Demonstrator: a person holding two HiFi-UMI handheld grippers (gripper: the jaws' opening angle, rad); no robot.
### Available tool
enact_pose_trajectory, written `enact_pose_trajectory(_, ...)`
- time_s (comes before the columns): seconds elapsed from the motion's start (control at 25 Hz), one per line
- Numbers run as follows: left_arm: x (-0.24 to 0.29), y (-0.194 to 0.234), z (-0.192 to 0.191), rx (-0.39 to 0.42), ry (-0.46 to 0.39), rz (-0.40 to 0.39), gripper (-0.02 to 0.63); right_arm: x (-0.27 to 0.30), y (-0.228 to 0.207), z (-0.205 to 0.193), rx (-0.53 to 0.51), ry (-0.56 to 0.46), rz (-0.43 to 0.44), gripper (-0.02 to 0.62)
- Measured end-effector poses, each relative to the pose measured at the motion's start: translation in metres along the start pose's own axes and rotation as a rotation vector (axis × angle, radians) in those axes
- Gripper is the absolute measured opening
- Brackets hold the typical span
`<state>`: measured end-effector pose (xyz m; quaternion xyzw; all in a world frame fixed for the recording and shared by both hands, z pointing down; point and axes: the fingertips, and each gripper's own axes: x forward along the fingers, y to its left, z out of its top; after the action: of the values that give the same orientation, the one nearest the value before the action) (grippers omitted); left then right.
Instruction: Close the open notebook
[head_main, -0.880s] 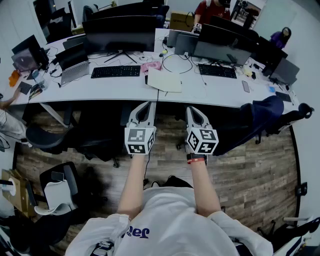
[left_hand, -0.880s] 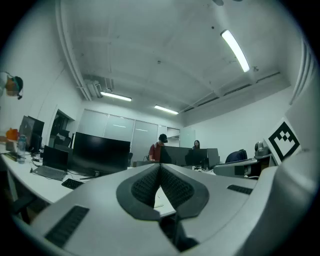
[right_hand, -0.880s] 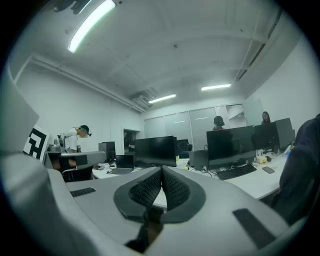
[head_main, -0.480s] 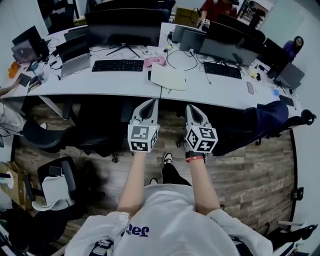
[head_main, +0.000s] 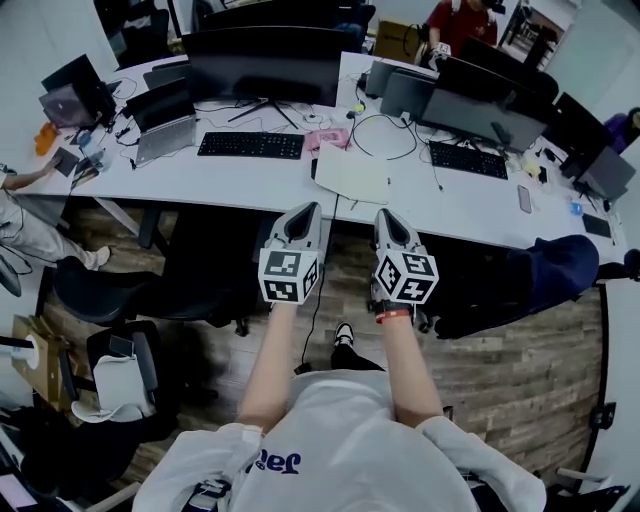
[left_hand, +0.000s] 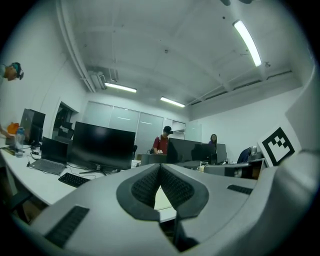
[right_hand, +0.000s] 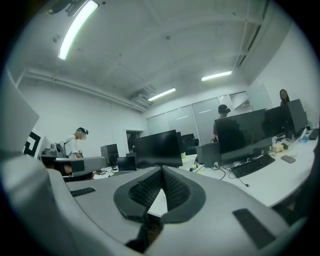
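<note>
Head view: two grippers held before the desk.
Left gripper (head_main: 302, 213) and right gripper (head_main: 387, 219) have jaws pressed together, empty; the notebook (head_main: 352, 173) lies flat on the white desk (head_main: 250, 180) just beyond them.

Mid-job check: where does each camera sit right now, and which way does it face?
Head view: on the person's head, looking steeply down at the desk and notebook; shows both forearms, the left gripper and right gripper.
Left gripper view: on the left gripper, looking level along its shut jaws toward the black monitor; the right gripper's marker cube shows at right.
Right gripper view: on the right gripper, looking along its shut jaws across the desk.
Shared: all views show the black monitor.
</note>
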<state>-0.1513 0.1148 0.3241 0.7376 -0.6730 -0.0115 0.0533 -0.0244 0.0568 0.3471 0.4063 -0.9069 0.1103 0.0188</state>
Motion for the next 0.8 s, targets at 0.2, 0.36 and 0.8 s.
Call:
enact_pose_trajectory(0.2, 0.048, 0.006, -0.001, -0.006, 0.011, 0.027, 0.018, 0.042, -0.023, 0.001, 0.01, 0.021, 0.035, 0.014)
enact_pose_trajectory(0.36, 0.085, 0.006, -0.012, -0.002, 0.046, 0.021, 0.018, 0.072, -0.046, -0.005, 0.039, 0.051, 0.062, 0.014)
enact_pose_trajectory(0.8, 0.166, 0.022, -0.054, -0.023, 0.112, 0.069, 0.018, 0.139, -0.103, -0.035, 0.072, 0.134, 0.119, 0.014)
